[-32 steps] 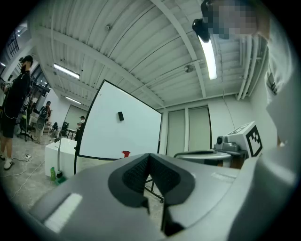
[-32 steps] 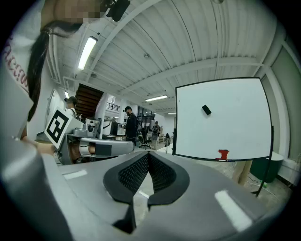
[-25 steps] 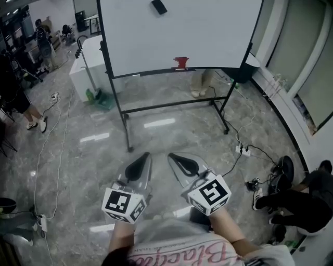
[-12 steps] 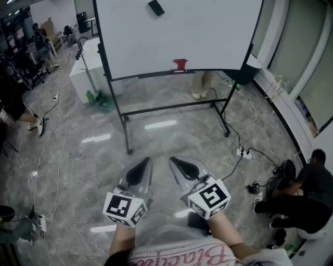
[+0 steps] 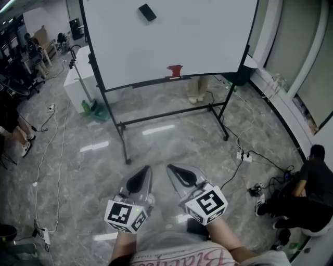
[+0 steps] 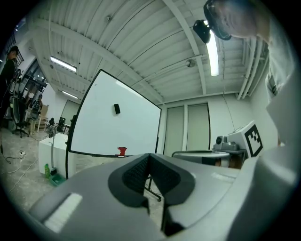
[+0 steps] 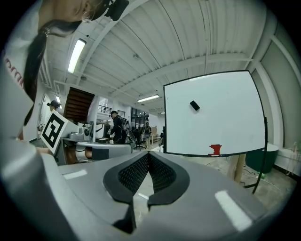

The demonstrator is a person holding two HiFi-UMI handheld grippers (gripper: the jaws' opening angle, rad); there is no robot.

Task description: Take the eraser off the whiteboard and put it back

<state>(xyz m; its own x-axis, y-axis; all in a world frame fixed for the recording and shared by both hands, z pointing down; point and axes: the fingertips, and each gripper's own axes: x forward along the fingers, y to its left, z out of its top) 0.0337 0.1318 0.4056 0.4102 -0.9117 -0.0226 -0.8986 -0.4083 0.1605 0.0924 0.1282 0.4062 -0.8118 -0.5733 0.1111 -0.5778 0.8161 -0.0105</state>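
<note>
Head view: left hand-held gripper (image 5: 140,176) & right hand-held gripper (image 5: 179,175) both have jaws pressed together w/ nothing between them, held low side by side over the grey marble floor (image 5: 78,171). The small black rectangular eraser (image 5: 147,12) sits tilted high on the white wheeled whiteboard (image 5: 197,36), well apart from both.

Step looks like the approach. Walk in, open one pair of jaws before arrival, and come square to the board. Pinch the eraser across its narrow sides and pull straight off; prob. magnetic. Mind the black stand legs (image 5: 123,145) & white power strip (image 5: 243,156).

Writing: board is blank. Pink script on the shirt (image 5: 197,257) is cut off, unreadable.
</note>
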